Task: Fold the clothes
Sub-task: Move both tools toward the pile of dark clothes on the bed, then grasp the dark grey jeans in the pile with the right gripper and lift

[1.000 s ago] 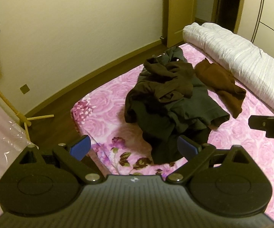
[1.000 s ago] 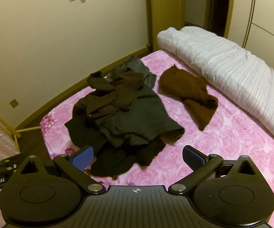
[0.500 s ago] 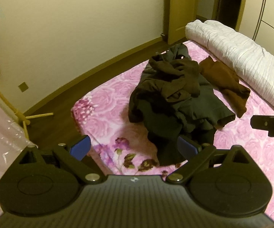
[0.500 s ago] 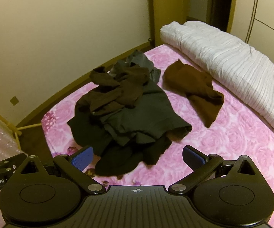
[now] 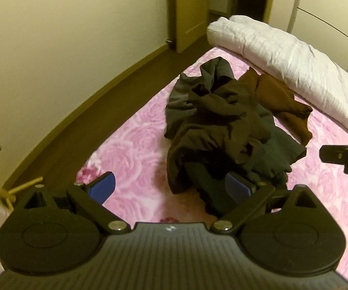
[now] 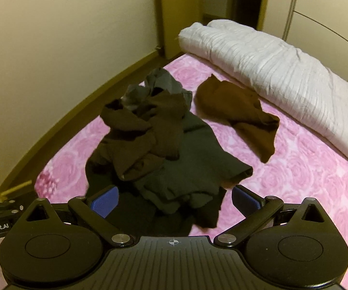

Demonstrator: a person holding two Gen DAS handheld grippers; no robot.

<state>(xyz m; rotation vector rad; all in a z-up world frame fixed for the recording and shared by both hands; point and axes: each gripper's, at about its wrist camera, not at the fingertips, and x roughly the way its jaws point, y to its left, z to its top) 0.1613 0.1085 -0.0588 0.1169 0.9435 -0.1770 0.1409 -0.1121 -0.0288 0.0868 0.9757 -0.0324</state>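
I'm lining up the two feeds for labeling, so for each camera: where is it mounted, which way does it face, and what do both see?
Left wrist: sits on the left gripper, looks forward and down over the pink bedspread at the dark clothes pile; its own open fingers show, plus the right gripper's tip at the right edge.
Right wrist: sits on the right gripper, faces the same pile from further right; its open fingers show, the left gripper at the left edge.
Shared: pile, brown garment, rolled white duvet.

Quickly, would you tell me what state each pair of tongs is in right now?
Left tongs: open, holding nothing.
Right tongs: open, holding nothing.
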